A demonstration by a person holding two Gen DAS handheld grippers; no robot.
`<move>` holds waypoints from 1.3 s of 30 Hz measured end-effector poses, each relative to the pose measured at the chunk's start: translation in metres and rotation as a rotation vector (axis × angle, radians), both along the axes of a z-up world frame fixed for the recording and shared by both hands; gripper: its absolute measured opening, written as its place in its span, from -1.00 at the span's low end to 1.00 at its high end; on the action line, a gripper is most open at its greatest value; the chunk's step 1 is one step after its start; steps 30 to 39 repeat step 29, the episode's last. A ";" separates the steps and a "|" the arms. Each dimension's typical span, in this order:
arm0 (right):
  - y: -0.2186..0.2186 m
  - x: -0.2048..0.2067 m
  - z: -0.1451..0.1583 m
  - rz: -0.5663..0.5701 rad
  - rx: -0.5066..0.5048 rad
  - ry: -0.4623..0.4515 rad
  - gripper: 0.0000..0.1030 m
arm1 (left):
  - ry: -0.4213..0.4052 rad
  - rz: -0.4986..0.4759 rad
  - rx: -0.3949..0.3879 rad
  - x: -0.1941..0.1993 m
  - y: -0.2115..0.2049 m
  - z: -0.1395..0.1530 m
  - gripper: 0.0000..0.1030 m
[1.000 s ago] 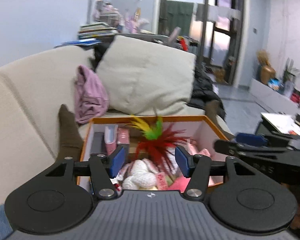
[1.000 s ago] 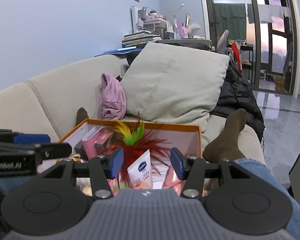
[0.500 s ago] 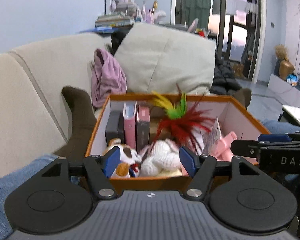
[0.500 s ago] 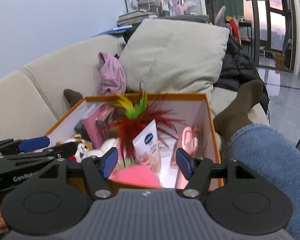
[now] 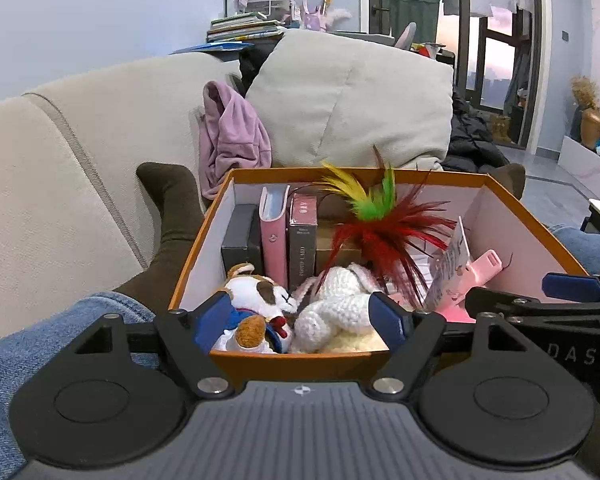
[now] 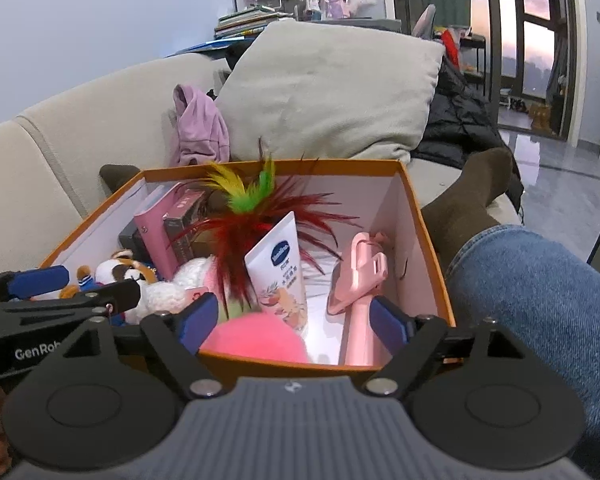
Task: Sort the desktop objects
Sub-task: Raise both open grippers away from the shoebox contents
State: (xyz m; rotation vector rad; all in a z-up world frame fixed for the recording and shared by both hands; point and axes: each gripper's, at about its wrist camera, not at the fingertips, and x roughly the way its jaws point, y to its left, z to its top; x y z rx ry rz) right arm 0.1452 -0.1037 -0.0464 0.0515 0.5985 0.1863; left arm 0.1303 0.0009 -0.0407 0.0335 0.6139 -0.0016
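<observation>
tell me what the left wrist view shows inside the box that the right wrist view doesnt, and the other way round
Only the left wrist view shows the gold vase by the far wall. Only the right wrist view shows the lotion tube face-on and the pink fluffy ball. Both show the orange box, feather toy, plush dog, white knitted bunny, and both grippers open: left, right.

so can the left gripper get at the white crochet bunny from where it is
Probably yes. The left gripper has its jaws open just above the box's near rim, and the white crochet bunny lies uncovered right ahead, though the plush dog crowds it.
</observation>
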 end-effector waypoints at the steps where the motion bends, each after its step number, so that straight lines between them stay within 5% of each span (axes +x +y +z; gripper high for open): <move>1: 0.000 -0.001 -0.001 -0.004 -0.004 -0.010 0.67 | -0.001 0.006 0.004 -0.001 0.000 0.000 0.73; 39: -0.002 0.000 -0.002 -0.026 -0.017 -0.029 0.82 | -0.015 0.023 0.015 -0.001 0.000 -0.001 0.73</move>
